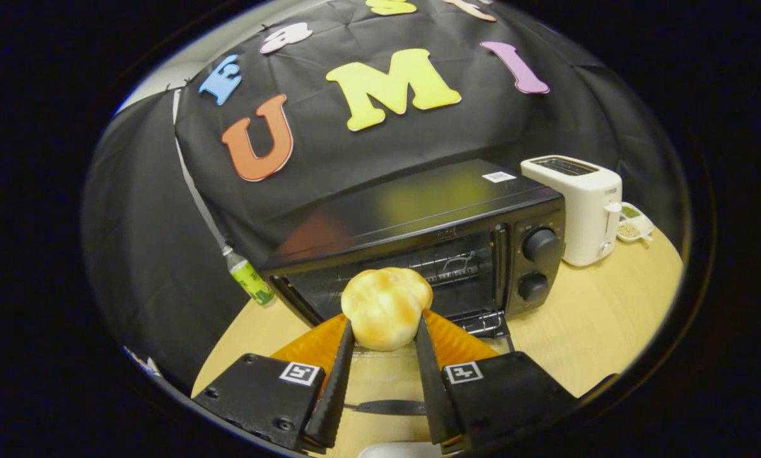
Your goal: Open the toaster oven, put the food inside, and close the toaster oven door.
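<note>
Black cloth hangs behind a pale wooden table point(584, 331), where the booth's things are set out. Farthest left, at the table's back edge and leaning against the cloth, stands a small bottle with a green label point(248, 277). Next to it comes the black toaster oven point(418, 235), set at an angle, its glass door point(380, 356) dropped open and lying flat toward the camera; the wire rack shows inside the cavity, and two round knobs point(539, 245) sit one above the other on its right-hand panel. In front of the oven's mouth, above the lowered door, the gripper point(385, 331) has both fingers point(339, 372) pressed against the sides of a golden bread roll point(385, 308), so the roll is clamped between the tips and held clear of the door. To the right of the oven, just beside its control panel, stands a white pop-up toaster point(578, 207). Beyond that, close to the toaster's far side, rests a small white dish point(635, 222) with something green and something beige in it.
</note>
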